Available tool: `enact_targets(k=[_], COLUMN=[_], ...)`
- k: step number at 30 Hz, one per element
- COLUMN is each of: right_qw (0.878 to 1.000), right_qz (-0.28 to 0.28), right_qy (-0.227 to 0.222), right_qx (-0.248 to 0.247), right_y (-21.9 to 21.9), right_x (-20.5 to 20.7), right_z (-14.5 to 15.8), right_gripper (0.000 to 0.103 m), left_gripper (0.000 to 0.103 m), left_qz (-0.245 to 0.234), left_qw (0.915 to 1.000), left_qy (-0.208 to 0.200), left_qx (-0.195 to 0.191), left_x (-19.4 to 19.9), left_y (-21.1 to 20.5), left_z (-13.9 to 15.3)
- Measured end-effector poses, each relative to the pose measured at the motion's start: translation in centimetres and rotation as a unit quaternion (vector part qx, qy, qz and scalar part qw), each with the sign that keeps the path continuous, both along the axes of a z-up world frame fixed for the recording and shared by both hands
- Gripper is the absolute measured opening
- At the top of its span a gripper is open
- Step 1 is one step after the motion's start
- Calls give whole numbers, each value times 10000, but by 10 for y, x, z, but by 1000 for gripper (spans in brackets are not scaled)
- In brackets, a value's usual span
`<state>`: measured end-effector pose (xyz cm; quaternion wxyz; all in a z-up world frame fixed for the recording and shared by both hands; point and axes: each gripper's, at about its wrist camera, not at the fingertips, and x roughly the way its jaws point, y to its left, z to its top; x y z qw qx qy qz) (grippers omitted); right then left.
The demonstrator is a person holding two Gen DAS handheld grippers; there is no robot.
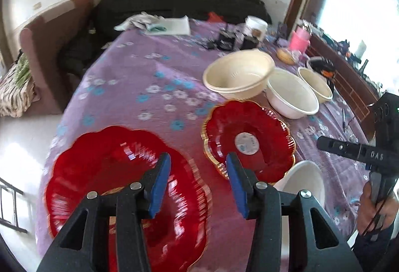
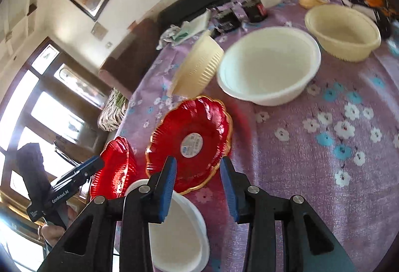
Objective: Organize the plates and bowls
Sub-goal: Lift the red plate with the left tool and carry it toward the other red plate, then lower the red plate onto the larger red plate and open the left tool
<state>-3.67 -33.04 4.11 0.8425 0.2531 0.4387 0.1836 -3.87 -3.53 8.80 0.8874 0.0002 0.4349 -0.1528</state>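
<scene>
Two red scalloped plates with gold rims lie on the purple flowered tablecloth [image 1: 139,67]. The larger red plate [image 1: 104,187] [image 2: 117,172] sits at the near left edge, below my left gripper [image 1: 199,172], which is open with nothing between its blue pads. The other red plate [image 1: 249,139] [image 2: 192,139], with a round sticker, lies in the middle. My right gripper [image 2: 199,184] hovers open over its near rim and over a white bowl [image 2: 179,234] [image 1: 304,179]. Farther back stand a cream bowl [image 1: 239,75] [image 2: 199,67], a white bowl [image 1: 291,95] [image 2: 269,65] and another cream bowl [image 1: 315,83] [image 2: 344,32].
The far end of the table holds a pink cup [image 1: 300,39], a white tub [image 1: 255,25], black boxes [image 1: 225,41] and crumpled papers [image 1: 149,22]. A dark sofa [image 1: 174,5] runs behind. A hand [image 1: 374,209] grips the right tool. The table edge drops off on the left.
</scene>
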Motion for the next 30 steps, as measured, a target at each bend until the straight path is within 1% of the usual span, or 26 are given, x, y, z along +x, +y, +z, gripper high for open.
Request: enact_targets(k=[3, 5, 7, 8, 13, 14, 18, 19, 22, 23, 25, 30], right_qw=[9999, 9998, 9997, 9997, 9997, 9997, 9994, 9993, 9990, 9991, 9992, 9991], right_qz=[-107, -163, -187, -179, -108, -78, -62, -72, -112, -95, -52, -138], right_qy=[67, 86, 133, 138, 219, 237, 329, 355, 423, 410, 378, 306], right_qx=[9, -27, 8, 16, 12, 8, -39, -48, -75, -53, -87, -250], right_y=[-5, -6, -7, -7, -2, 0, 5, 5, 5, 6, 8, 12], right_x=[2, 3, 5, 5, 8, 10, 16, 16, 20, 21, 23, 29], right_z=[-8, -11, -14, -16, -22, -24, -29, -31, -35, -36, -37, -35], right_gripper=[38, 29, 27, 24, 24, 24, 24, 24, 22, 17, 14, 14], left_gripper=[46, 45, 45, 44, 39, 36, 29, 26, 17, 16, 16, 16], left_qz=[-65, -70, -14, 31, 129, 124, 141, 149, 43, 26, -8, 19], left_qw=[9998, 9992, 9983, 9979, 9965, 9961, 9942, 9937, 9934, 9938, 9943, 9962], left_qy=[207, 386, 528, 584, 778, 809, 953, 982, 1017, 956, 849, 715], left_qx=[16, 102, 260, 275, 281, 315, 471, 525, 520, 571, 639, 491], left_x=[20, 38, 52, 57, 80, 83, 88, 88, 86, 84, 80, 76], left_y=[-16, -26, -32, -32, -35, -37, -43, -44, -50, -52, -56, -51], left_z=[-9, -19, -29, -32, -45, -48, -60, -63, -69, -69, -68, -61])
